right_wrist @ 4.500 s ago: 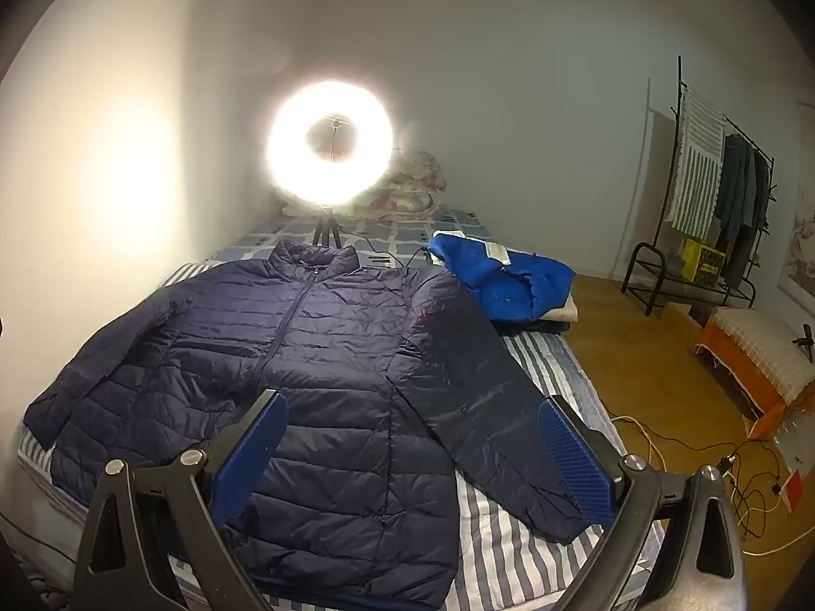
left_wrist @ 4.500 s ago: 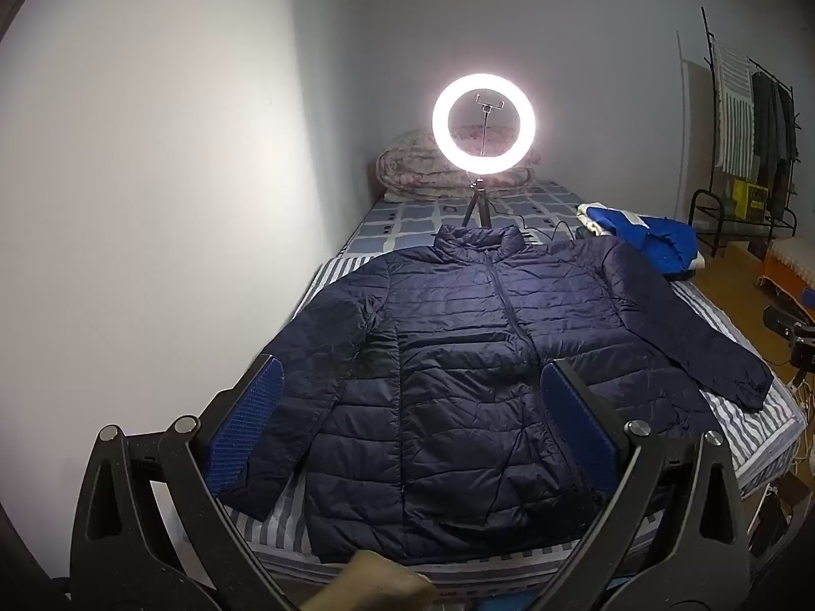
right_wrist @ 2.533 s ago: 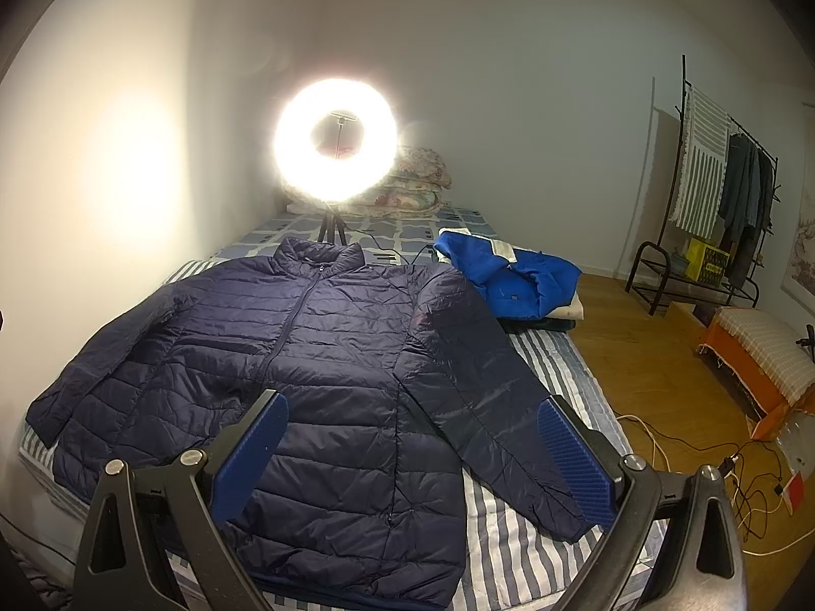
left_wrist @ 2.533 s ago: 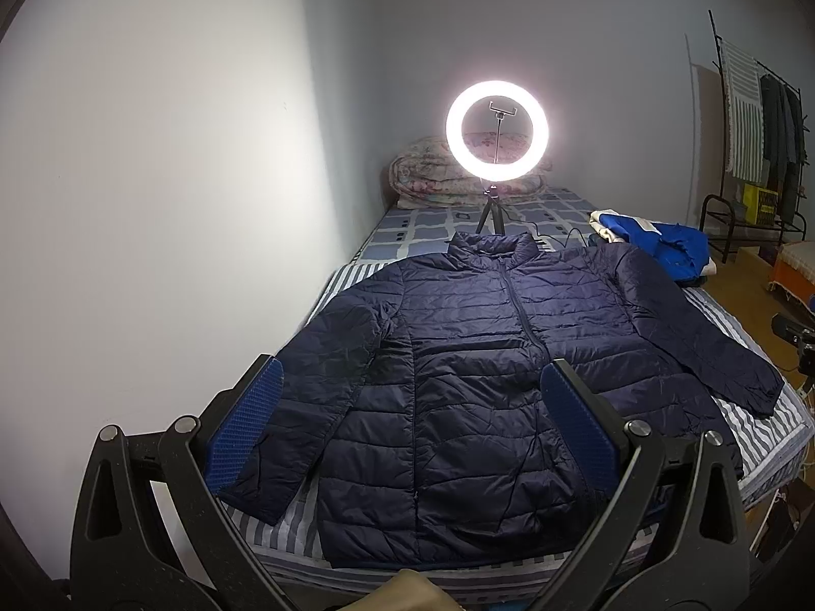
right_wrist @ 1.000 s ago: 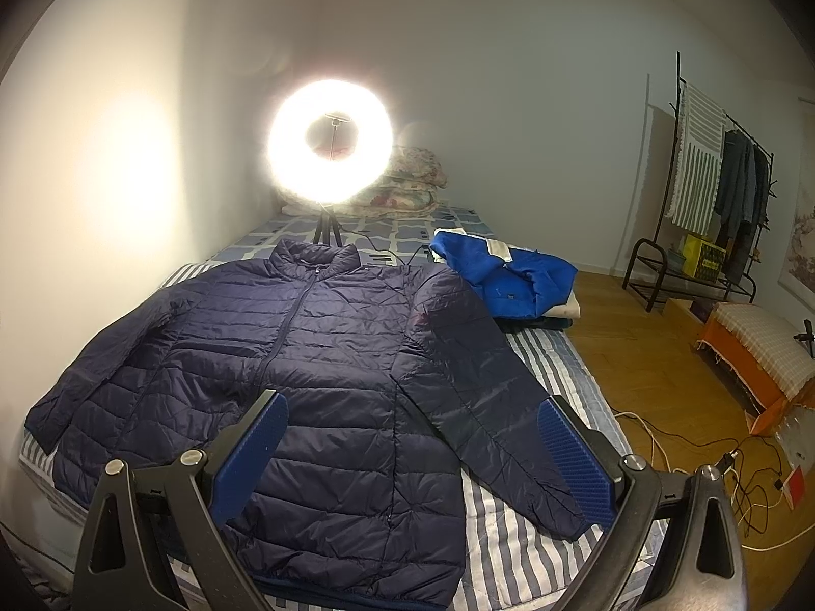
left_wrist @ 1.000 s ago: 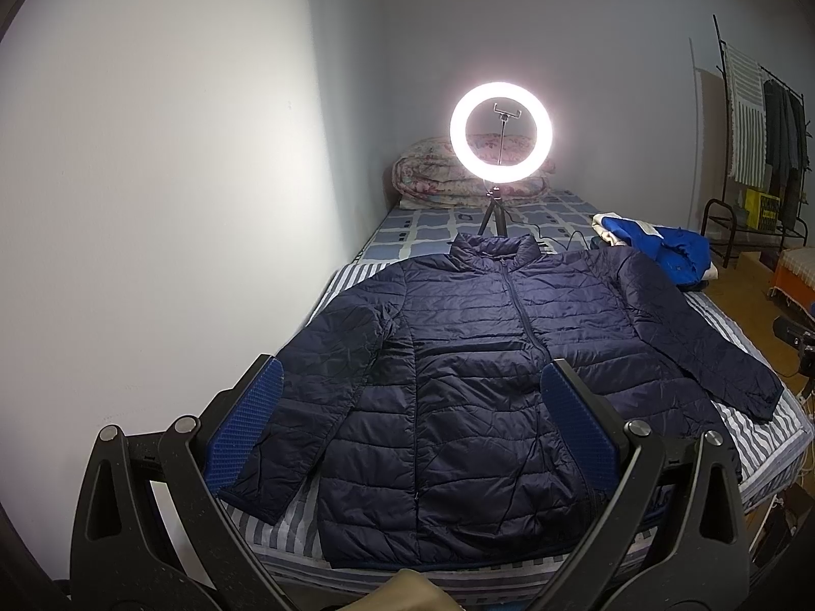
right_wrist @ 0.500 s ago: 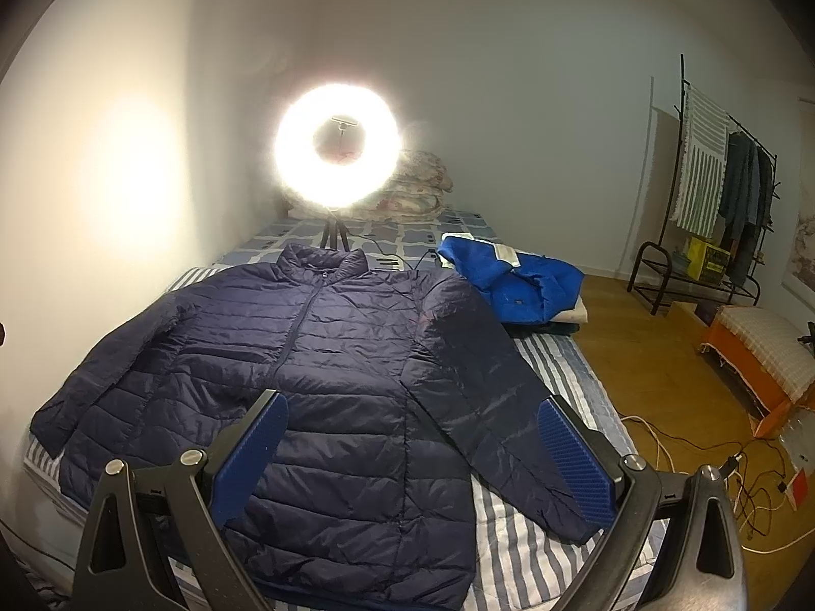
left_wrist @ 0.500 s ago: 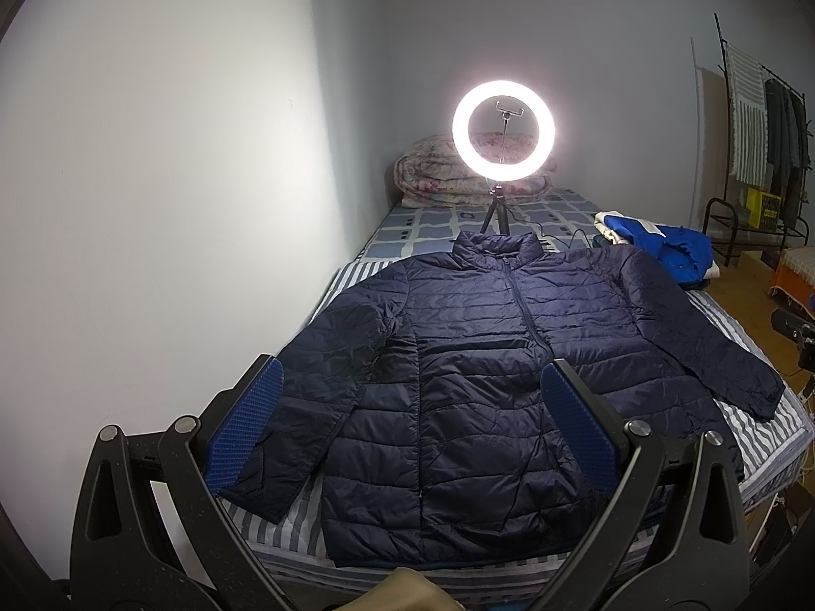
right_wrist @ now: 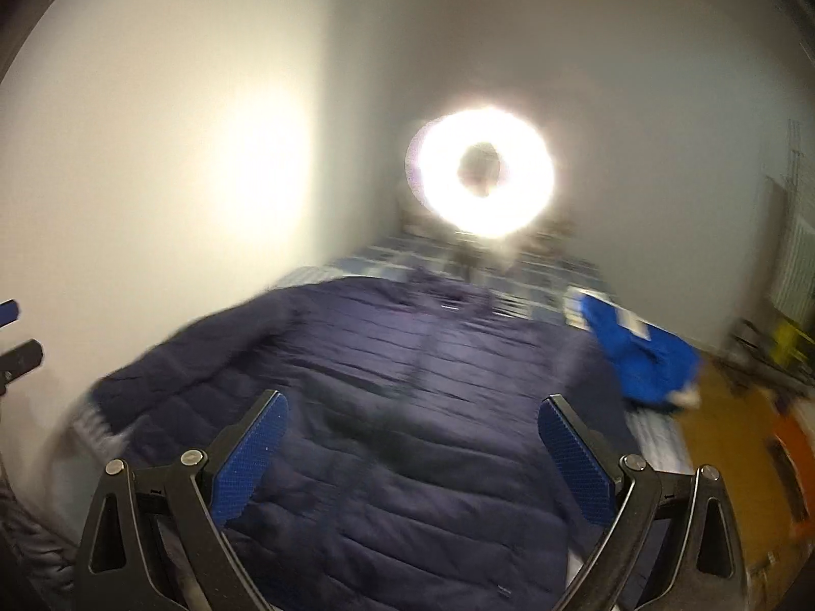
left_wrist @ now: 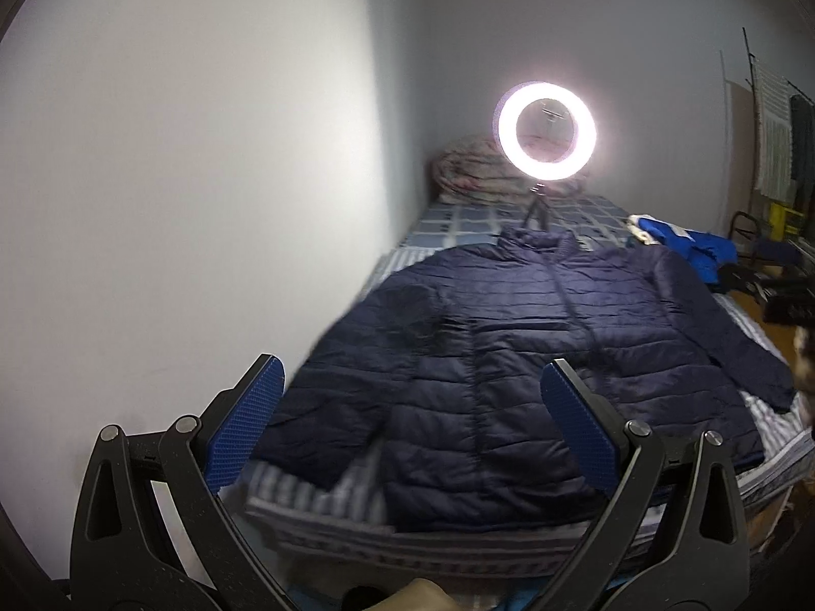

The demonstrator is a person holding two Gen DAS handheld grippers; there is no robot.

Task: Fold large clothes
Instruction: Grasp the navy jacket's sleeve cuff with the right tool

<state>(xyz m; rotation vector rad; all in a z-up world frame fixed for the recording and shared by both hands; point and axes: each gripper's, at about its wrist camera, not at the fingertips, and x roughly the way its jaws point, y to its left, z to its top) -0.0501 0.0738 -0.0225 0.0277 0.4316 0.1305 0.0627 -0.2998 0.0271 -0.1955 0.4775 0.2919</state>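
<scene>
A large navy quilted jacket [left_wrist: 535, 351] lies flat and zipped on the striped bed [left_wrist: 326, 494], collar toward the far end, both sleeves spread outward. My left gripper [left_wrist: 412, 412] hangs open above the bed's near left corner, over the jacket's left sleeve and hem, touching nothing. In the right wrist view, which is blurred, the same jacket [right_wrist: 407, 407] fills the middle. My right gripper [right_wrist: 412, 445] is open above its lower body with nothing between its blue pads. The left gripper's tip [right_wrist: 10, 336] shows at that view's left edge.
A lit ring light on a small tripod [left_wrist: 546, 137] stands on the bed beyond the collar, with rolled bedding [left_wrist: 468, 173] behind it. A blue garment [right_wrist: 636, 351] lies at the bed's right side. A white wall runs along the left; a clothes rack [left_wrist: 774, 153] stands far right.
Both grippers have swung left and moved closer to the bed. The right wrist view is now blurred from motion and centred on the jacket's body. The jacket has not moved.
</scene>
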